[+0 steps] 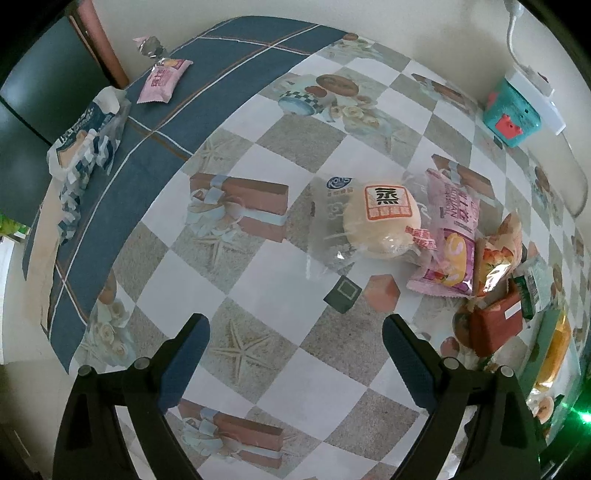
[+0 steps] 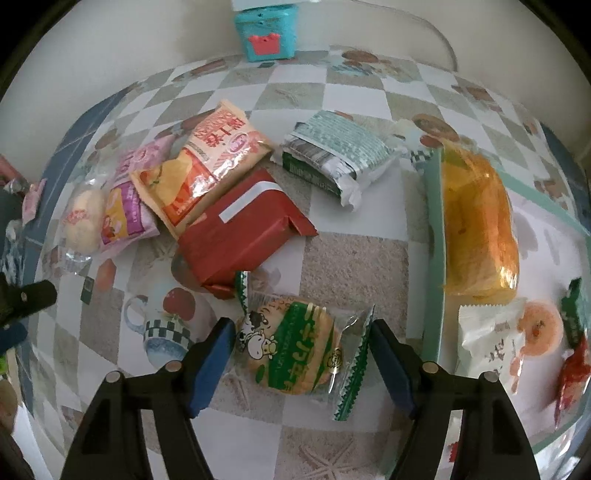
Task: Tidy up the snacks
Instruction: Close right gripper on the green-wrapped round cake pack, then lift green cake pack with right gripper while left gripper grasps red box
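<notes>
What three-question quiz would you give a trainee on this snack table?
1. True or false: the cookie packet lies between the right gripper's jaws.
2. What is between the left gripper's jaws? A) only tablecloth B) a bun C) a pink packet
3. What colour is the box by the wall?
Key: 1 true; 2 A; 3 teal.

Surface: table under a checkered tablecloth [image 1: 258,380] with a blue border.
Centre: steamed bun pack [image 1: 380,225], pink packet [image 1: 452,236], orange chip bag [image 2: 207,166], red pack [image 2: 240,232], green-grey pack [image 2: 332,155], cookie packet [image 2: 291,347].
Right: tray [image 2: 430,258] (snacks inside).
Back: teal box [image 2: 266,31].
</notes>
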The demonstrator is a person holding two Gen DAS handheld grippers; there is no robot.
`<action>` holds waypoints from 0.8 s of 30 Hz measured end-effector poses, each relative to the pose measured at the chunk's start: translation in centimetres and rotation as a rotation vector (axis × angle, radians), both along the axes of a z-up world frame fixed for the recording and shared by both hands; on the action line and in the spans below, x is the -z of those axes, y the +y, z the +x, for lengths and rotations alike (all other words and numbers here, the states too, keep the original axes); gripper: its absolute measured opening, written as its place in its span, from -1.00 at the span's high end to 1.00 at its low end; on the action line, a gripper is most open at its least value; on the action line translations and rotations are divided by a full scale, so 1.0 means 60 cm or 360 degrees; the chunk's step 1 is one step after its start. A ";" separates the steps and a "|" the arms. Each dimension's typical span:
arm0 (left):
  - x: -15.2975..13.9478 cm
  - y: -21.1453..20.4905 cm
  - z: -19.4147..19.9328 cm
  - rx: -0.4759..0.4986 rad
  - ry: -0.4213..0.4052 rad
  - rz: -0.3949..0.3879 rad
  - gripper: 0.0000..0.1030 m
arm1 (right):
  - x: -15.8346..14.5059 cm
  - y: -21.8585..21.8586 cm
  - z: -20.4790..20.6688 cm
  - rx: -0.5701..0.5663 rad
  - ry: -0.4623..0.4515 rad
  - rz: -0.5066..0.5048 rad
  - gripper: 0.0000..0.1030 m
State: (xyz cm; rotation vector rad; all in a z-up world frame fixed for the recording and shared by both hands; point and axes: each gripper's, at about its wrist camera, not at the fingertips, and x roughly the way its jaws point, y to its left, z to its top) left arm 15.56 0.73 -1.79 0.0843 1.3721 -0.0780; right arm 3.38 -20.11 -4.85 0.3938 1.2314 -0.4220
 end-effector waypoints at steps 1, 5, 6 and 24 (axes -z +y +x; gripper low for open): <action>0.000 -0.001 -0.001 0.0003 -0.0003 0.0003 -0.84 | -0.001 -0.001 0.000 -0.0004 0.0001 0.0000 -0.49; -0.001 -0.006 -0.004 0.0016 -0.0011 0.0018 -0.84 | 0.001 -0.010 -0.005 0.0014 -0.0017 0.0037 -0.50; 0.000 -0.007 -0.005 0.0018 -0.0013 0.0022 -0.84 | 0.006 -0.006 -0.002 0.0012 -0.0016 0.0039 -0.51; -0.001 -0.025 -0.014 0.0049 -0.0029 0.0064 -0.84 | 0.011 0.025 0.002 -0.0099 0.0020 -0.0041 -0.63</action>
